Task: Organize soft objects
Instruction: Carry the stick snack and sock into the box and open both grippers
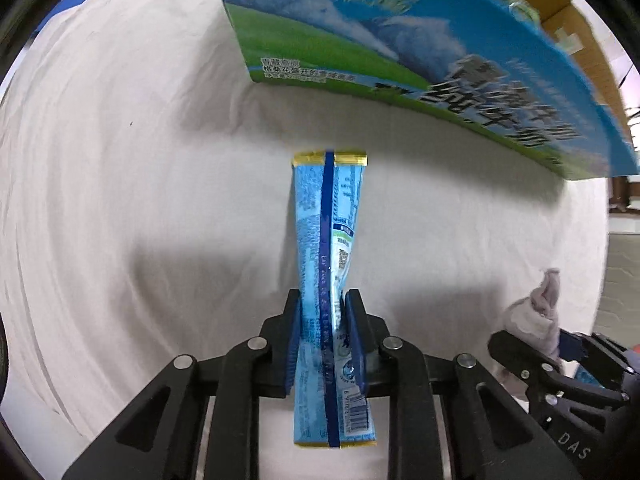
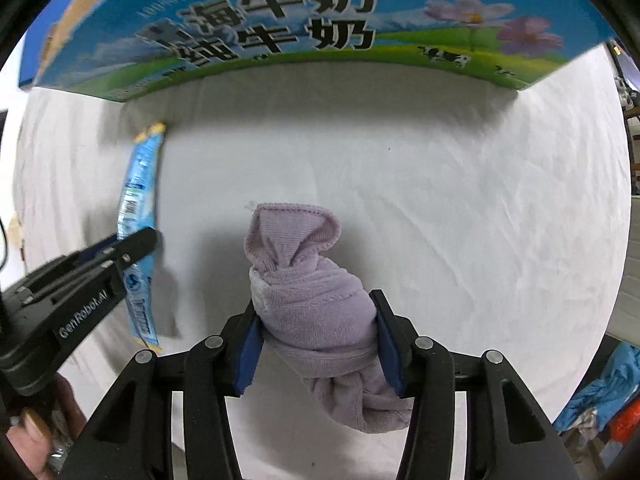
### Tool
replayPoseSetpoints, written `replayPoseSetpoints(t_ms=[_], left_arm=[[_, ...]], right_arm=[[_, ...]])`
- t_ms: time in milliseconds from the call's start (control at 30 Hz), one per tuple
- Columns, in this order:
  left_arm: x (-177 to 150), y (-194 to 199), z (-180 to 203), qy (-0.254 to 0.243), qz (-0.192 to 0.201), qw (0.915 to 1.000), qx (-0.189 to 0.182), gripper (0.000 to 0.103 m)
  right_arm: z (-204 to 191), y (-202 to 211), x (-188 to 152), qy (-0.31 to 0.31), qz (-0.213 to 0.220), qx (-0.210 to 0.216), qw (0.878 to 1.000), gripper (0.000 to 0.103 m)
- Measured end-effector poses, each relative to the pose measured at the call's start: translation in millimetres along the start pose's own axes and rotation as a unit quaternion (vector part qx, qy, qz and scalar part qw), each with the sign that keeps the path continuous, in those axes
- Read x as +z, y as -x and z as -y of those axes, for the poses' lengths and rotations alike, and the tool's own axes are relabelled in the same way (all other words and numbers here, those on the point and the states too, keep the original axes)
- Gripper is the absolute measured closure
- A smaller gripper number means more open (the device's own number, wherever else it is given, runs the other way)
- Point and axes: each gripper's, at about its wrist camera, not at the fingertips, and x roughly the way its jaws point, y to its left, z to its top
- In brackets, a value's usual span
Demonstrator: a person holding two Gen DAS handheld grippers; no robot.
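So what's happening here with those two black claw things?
A person holds a gripper in each hand over a white cloth. The left gripper is clamped on a blue milk pouch, and the right gripper on a bunched lilac towel. Both are held up in front of a milk carton box.

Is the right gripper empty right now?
No: the right gripper has its fingers clamped on a rolled purple towel.

A wrinkled white cloth covers the surface, with a blue-green milk carton on it.
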Motion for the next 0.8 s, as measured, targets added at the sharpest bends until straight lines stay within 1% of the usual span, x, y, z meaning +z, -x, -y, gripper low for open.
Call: replayPoseSetpoints(t_ms=[67,167,233,267,300,333,367,400,433,467,500,533,600,667,733,767,800], left_arm=[[-8,19,-12,0.002,0.007,0.9999,-0.015,0.086],[-15,33,-11,0.000,0.020,0.9994,-0.028,0.086],[-13,39,-12,-0.004,0.024,0.9991,-0.035,0.086],[-9,37,-14,-0.009,0.024,0.9991,-0.035,0.086],[-2,36,-8,-0.013,0.020,0.9992,-0.033,0.086],[1,31,-7,-0.012,0.018,0.9992,-0.035,0.085],[17,19,-7,-0.017,0.013,0.9991,-0.036,0.085],[20,8,-4,-0.029,-0.009,0.9990,-0.033,0.083],[22,1,2,-0.029,-0.023,0.9989,-0.028,0.083],[26,2,5,-0.031,-0.033,0.9986,-0.026,0.082],[27,-4,6,-0.033,-0.042,0.9981,-0.029,0.082],[29,-10,6,-0.032,-0.047,0.9980,-0.027,0.080],[38,-19,9,-0.025,-0.046,0.9982,-0.029,0.078],[45,-22,9,-0.023,-0.046,0.9983,-0.027,0.067],[54,-31,14,-0.021,-0.050,0.9984,-0.018,0.063],[58,-33,19,-0.025,-0.046,0.9986,-0.012,0.061],[61,-31,21,-0.031,-0.038,0.9988,-0.007,0.061]], right_arm=[[-1,9,-3,0.001,0.004,0.012,1.000,0.051],[-3,24,-12,0.003,0.013,0.029,0.999,0.051],[-1,32,-10,0.003,0.016,0.039,0.999,0.051],[3,38,-9,0.004,0.018,0.042,0.999,0.051],[2,41,-11,0.007,0.020,0.042,0.999,0.051],[7,45,-3,0.008,0.020,0.041,0.999,0.051],[9,43,-1,0.008,0.018,0.040,0.999,0.051],[10,40,0,0.009,0.014,0.038,0.999,0.051],[9,38,1,0.009,0.012,0.033,0.999,0.051],[5,41,1,0.011,0.009,0.029,0.999,0.051],[2,32,6,0.016,0.000,0.024,1.000,0.051],[2,26,9,0.013,-0.002,0.024,1.000,0.051],[1,15,12,0.011,-0.005,0.015,1.000,0.051],[6,8,14,0.002,-0.008,0.016,1.000,0.051],[9,3,18,-0.005,-0.008,0.014,1.000,0.051],[11,2,18,-0.006,-0.008,0.013,1.000,0.051],[11,1,20,-0.007,-0.006,0.012,1.000,0.051]])
